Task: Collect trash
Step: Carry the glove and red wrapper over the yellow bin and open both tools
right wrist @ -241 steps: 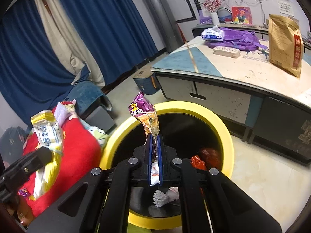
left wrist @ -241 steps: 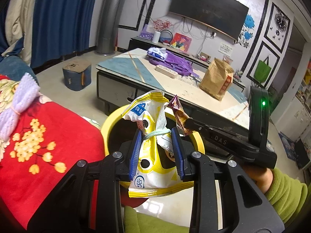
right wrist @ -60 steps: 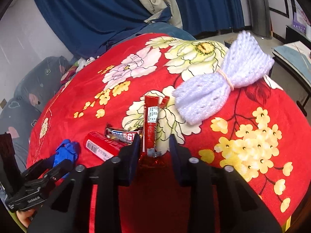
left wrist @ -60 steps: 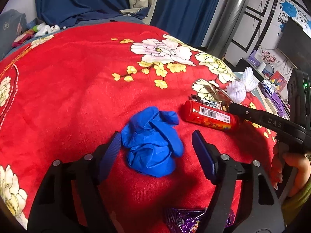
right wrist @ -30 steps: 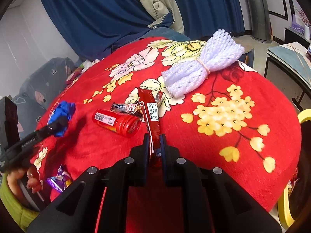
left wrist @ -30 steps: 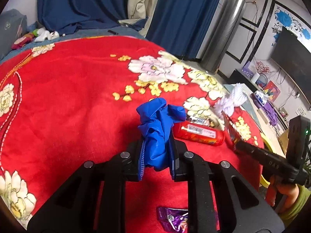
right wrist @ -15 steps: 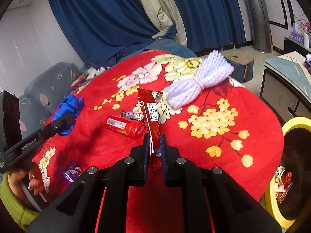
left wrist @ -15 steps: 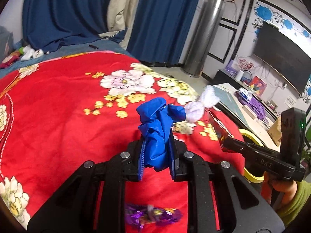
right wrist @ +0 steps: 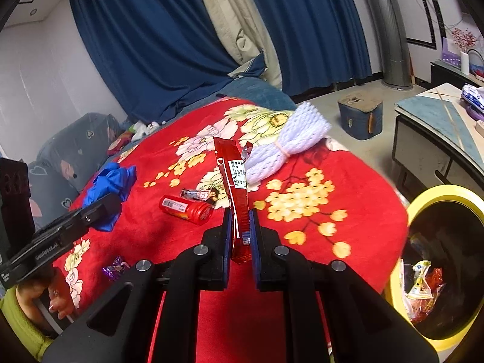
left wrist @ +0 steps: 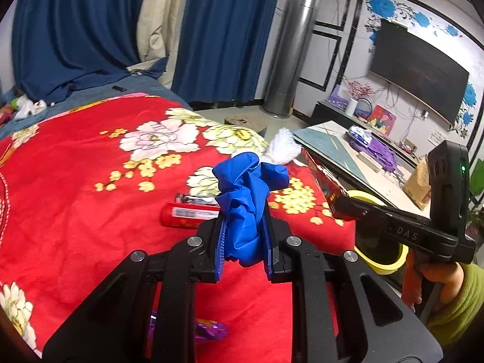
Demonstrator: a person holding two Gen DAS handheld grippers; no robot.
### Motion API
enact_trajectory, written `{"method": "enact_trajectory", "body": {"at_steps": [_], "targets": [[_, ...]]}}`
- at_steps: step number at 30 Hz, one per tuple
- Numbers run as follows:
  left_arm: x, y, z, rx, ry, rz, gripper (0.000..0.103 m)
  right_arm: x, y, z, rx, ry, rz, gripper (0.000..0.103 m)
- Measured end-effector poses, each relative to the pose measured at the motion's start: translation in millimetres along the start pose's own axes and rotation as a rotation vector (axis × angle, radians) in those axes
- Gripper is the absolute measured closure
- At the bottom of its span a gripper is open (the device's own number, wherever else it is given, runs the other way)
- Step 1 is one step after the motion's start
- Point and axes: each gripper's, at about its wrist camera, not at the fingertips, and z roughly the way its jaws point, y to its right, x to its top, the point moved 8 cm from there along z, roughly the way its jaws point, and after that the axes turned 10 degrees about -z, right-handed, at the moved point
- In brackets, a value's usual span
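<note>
Blue crumpled glove (left wrist: 246,202) clamped in left gripper (left wrist: 244,242), carried above red floral bed cover (left wrist: 75,196). Red snack wrapper (right wrist: 237,199) pinched upright in right gripper (right wrist: 240,236). Step judged: both pieces to be carried to yellow-rimmed bin (right wrist: 438,192) beside bed. Grip best kept firm until over opening, then released. Glove limp, bunched. Wrapper flat, glossy, white label showing.
</note>
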Motion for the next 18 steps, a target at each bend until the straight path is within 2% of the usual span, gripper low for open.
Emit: {"method": "enact_trajectory", "body": {"at_steps": [18], "targets": [[-19,66,14,-0.089,-0.033,0.080,0.090,-11,52,-42,-0.090,0.041,0.062,0.092]]}}
